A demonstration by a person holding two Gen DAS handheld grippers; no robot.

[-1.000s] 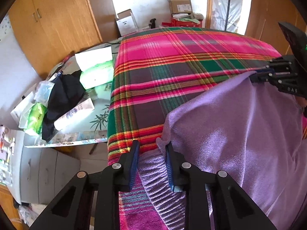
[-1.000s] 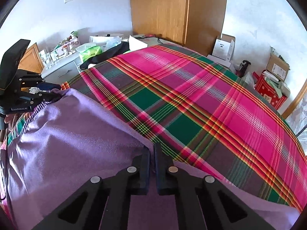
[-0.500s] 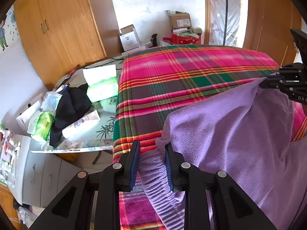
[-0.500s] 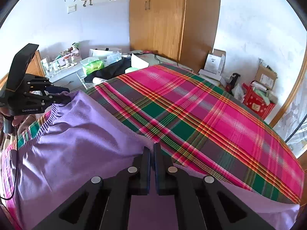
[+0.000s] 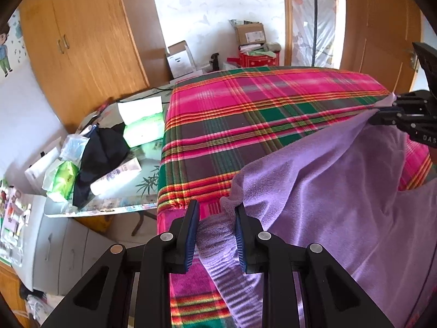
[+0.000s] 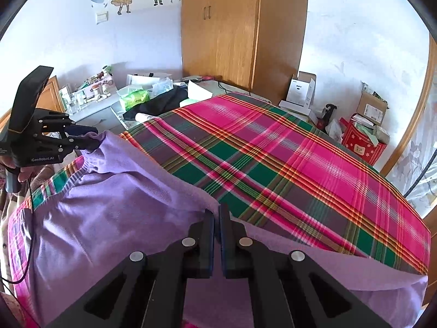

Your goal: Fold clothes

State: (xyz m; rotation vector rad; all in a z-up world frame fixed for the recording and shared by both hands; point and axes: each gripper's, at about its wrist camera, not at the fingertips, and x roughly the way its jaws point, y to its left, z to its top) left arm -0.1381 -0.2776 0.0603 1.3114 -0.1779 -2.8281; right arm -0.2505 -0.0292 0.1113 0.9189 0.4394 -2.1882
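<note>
A purple fleece garment (image 5: 341, 191) is held up over the plaid bed cover (image 5: 245, 114). My left gripper (image 5: 217, 207) pinches its ribbed waistband edge between blue pads, jaws a finger-width apart with bunched cloth between. My right gripper (image 6: 216, 213) is shut tight on the opposite edge of the garment (image 6: 109, 213). In the left wrist view the right gripper (image 5: 382, 112) sits at far right, gripping a raised corner. In the right wrist view the left gripper (image 6: 90, 136) sits at far left. The garment's lower part drapes on the bed toward me.
A cluttered side table (image 5: 109, 196) with tissue packs, a black cloth and a tube stands left of the bed. Grey drawers (image 5: 54, 248) are below it. A wooden wardrobe (image 6: 232, 27), cardboard boxes (image 6: 371, 106) and a red bag stand along the far wall.
Both grippers have risen, lifting the garment's edge higher off the bed. More of the room and wall shows in both views. Neither grip has changed.
</note>
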